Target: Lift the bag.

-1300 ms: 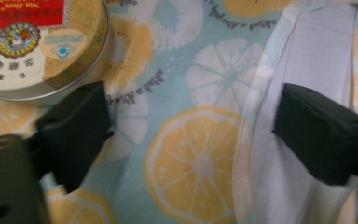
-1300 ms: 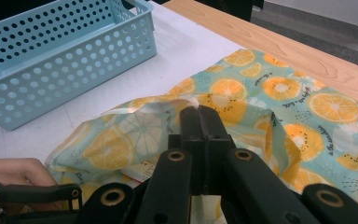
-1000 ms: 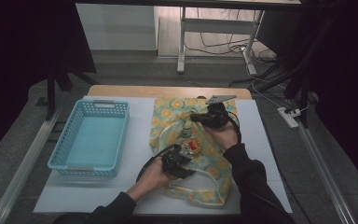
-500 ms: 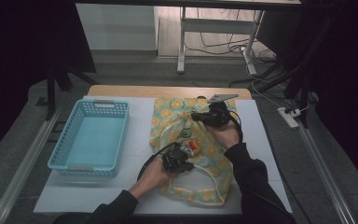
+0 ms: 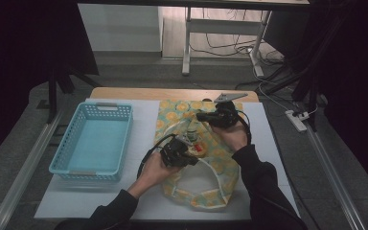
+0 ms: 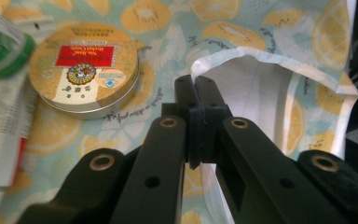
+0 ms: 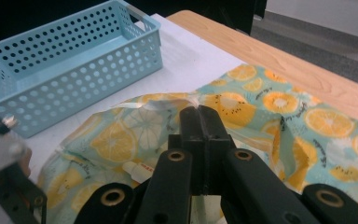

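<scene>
A fruit-print cloth bag (image 5: pixel 220 165) with a white lining lies on the white table top. A round gold tin (image 6: pixel 84 70) with a red label, a green-capped bottle (image 6: pixel 2 44) and a flat tube (image 6: pixel 2 130) rest on the cloth. In the high view the tin (image 5: pixel 199 150) sits between my two hands. My left gripper (image 5: pixel 190 156) is shut, its tips (image 6: pixel 196 86) pinching the bag's white rim (image 6: pixel 242 56). My right gripper (image 5: pixel 202 116) is shut on the bag's far edge (image 7: pixel 168 100) and holds it raised; its tips (image 7: pixel 199 112) meet on the cloth.
A light blue perforated basket (image 5: pixel 106 106) stands to the left of the bag, and its near wall (image 7: pixel 98 74) stands beyond the cloth in the right gripper view. A wooden strip (image 5: pixel 172 93) runs along the table's back edge. A power strip (image 5: pixel 297 120) lies on the floor at right.
My left gripper has lifted slightly with the bag's rim at its tips. The right hand has stayed where it was.
</scene>
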